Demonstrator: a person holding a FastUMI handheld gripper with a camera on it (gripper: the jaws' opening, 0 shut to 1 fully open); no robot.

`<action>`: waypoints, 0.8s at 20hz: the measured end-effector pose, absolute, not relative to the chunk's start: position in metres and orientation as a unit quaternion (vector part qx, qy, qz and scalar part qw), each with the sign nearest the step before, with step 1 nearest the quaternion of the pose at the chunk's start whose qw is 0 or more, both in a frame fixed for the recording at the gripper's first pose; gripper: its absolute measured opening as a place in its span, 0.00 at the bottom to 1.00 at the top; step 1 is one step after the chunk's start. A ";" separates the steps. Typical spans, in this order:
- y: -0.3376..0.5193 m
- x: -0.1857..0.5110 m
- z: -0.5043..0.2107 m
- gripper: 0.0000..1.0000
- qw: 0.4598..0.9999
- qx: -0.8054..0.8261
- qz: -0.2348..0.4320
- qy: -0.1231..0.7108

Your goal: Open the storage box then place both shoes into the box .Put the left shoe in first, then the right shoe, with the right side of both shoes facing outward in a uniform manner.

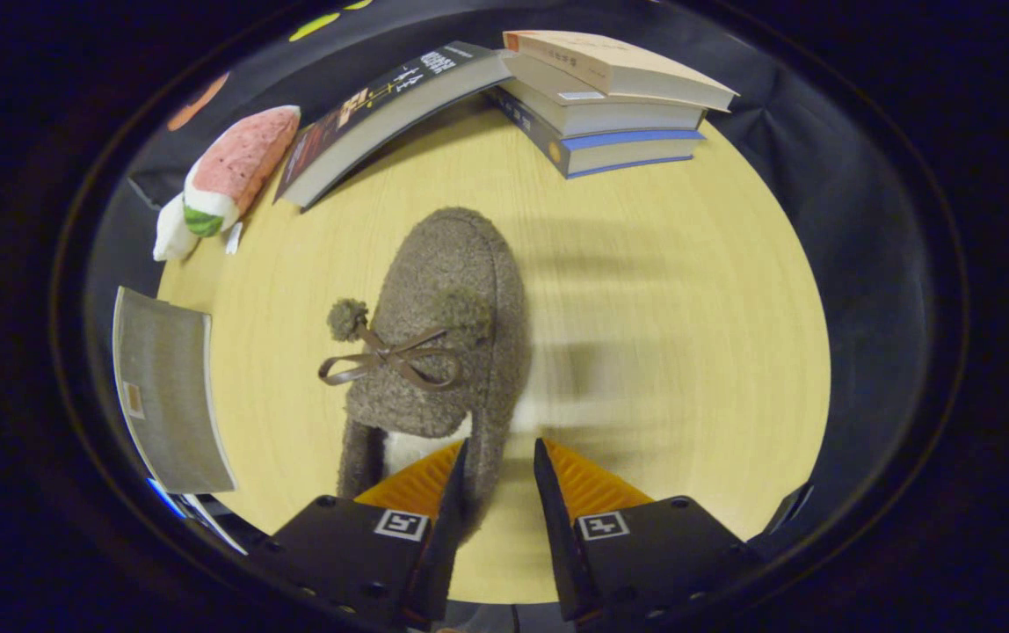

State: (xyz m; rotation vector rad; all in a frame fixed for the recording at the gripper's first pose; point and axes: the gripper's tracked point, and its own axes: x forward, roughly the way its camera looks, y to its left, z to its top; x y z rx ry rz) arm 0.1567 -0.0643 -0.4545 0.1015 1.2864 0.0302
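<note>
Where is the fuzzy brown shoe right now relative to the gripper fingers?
In the gripper view, the brown shoe lies on the wooden table, heel at the gripper, one finger inside its opening, the other outside its side wall, toe pointing toward the stacked books.

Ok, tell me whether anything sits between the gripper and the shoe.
Nothing visible does. The hand-held gripper is already at the fuzzy brown shoe: one finger lies against the shoe's side wall near the heel, the other stands apart over the bare wooden table. The stacked books and plush toy lie well beyond.

Even bright light; table (645,264) shadows streaked, perhaps motion blur; fisheye edges.
</note>
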 end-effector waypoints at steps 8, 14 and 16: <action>-0.050 0.141 -0.444 0.01 0.778 0.116 0.000 0.617; -0.017 0.113 -0.402 0.00 0.759 0.191 0.013 0.623; -0.003 0.109 -0.378 0.00 0.768 0.190 0.024 0.612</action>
